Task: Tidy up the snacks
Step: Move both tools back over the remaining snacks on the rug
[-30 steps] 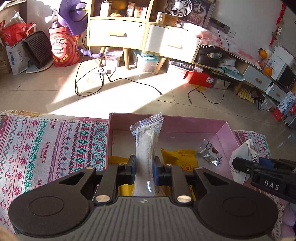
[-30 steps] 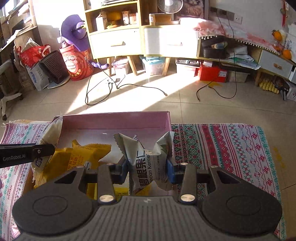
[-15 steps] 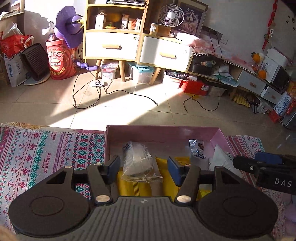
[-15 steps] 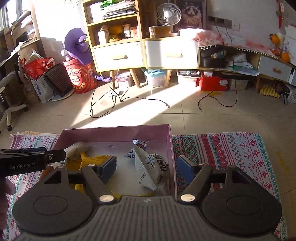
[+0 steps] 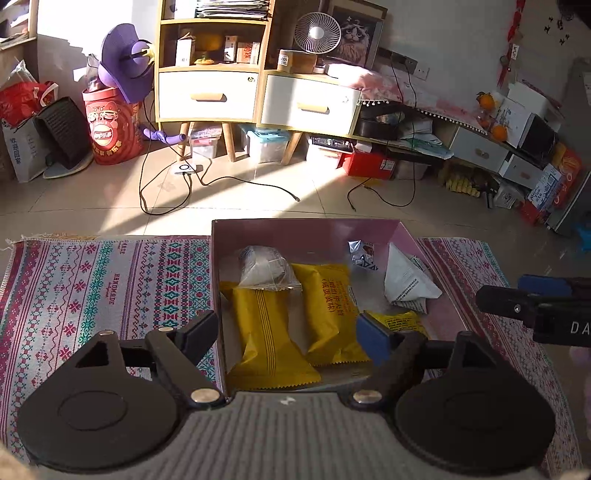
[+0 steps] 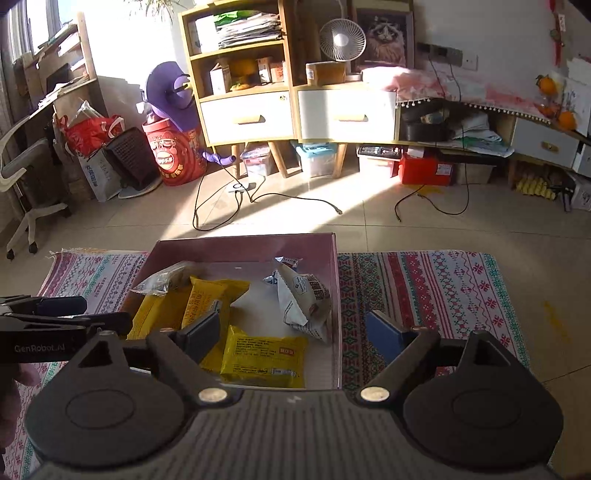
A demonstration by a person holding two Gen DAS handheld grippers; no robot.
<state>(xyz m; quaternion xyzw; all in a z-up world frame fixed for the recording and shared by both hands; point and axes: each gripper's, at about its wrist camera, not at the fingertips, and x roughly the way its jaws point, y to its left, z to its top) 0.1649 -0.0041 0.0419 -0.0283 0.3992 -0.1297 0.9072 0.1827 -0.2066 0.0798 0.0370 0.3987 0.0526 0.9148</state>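
A box (image 5: pixel 306 230) sat on a rug (image 5: pixel 103 273) on the floor, with a cabinet (image 5: pixel 258 92) well behind it and a fan (image 5: pixel 317 31) on the cabinet. In the box, two packets (image 5: pixel 269 332) lay side by side at the left, a clear bag (image 5: pixel 264 267) resting on their far ends, a third packet (image 6: pixel 264 356) near the front, a folded pouch (image 5: pixel 406 282) against the right wall, and a small sachet (image 5: pixel 364 254) behind it. The left gripper (image 5: pixel 291 328) hung spread wide over the box's near left corner, the right gripper (image 6: pixel 295 332) likewise over its near right wall.
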